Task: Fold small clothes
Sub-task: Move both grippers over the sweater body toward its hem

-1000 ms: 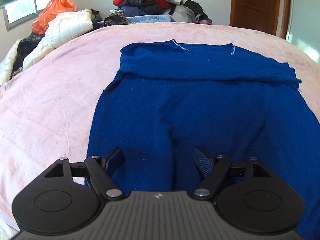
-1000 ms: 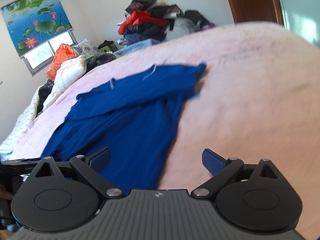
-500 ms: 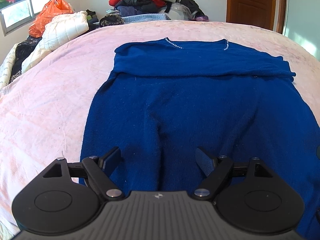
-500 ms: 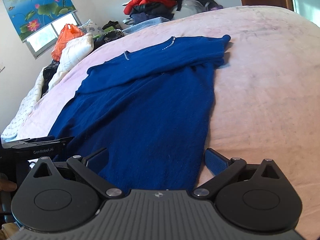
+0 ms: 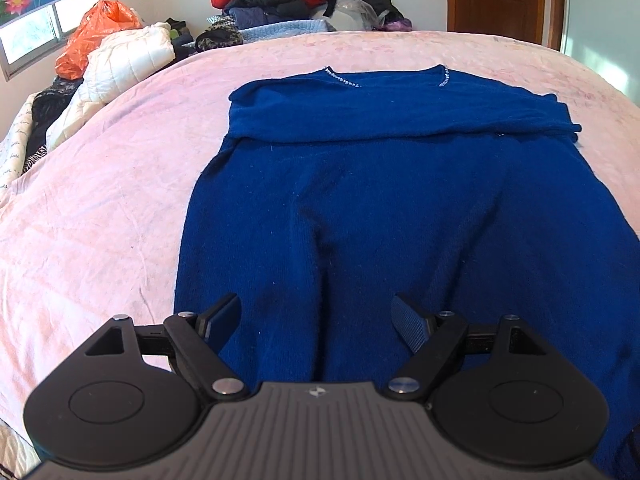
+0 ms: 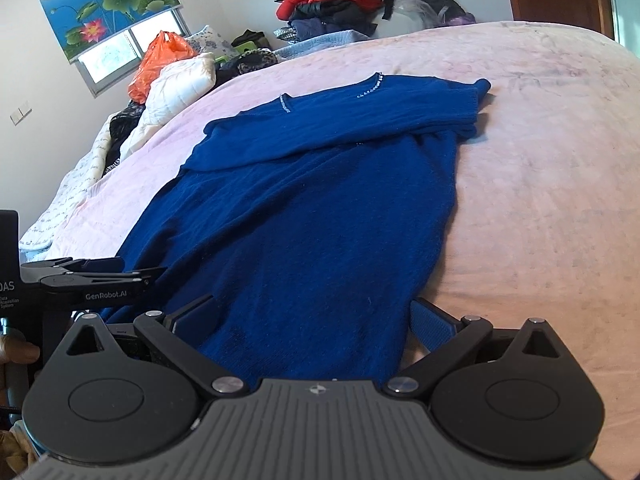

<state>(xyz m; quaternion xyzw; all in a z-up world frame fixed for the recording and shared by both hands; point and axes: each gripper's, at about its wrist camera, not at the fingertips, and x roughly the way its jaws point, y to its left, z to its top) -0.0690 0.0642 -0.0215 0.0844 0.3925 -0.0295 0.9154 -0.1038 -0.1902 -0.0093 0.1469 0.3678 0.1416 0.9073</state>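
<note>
White lettering reading "GenRobot.AI" runs along the side of the left tongs [image 6: 132, 276] as seen from the right wrist view, and a cut-off label at that picture's left edge shows "DAS" with smaller print that is too small to read. The blue sweater [image 5: 392, 208] lies flat on the pink bed [image 5: 100, 208], its long axis running from the near edge of the bed toward the far edge. Its neckline, trimmed with small pale beads, points to the far edge, and its hem points to the near edge under both tongs. The sleeves are folded across the chest as a band below the neckline. The left tongs [image 5: 318, 318] are spread wide over the hem, nearer the sweater's left side edge, holding nothing. The right tongs [image 6: 316, 320] are spread too, straddling the sweater's right side edge near the hem, one finger over the cloth and the other over bare bed.
</note>
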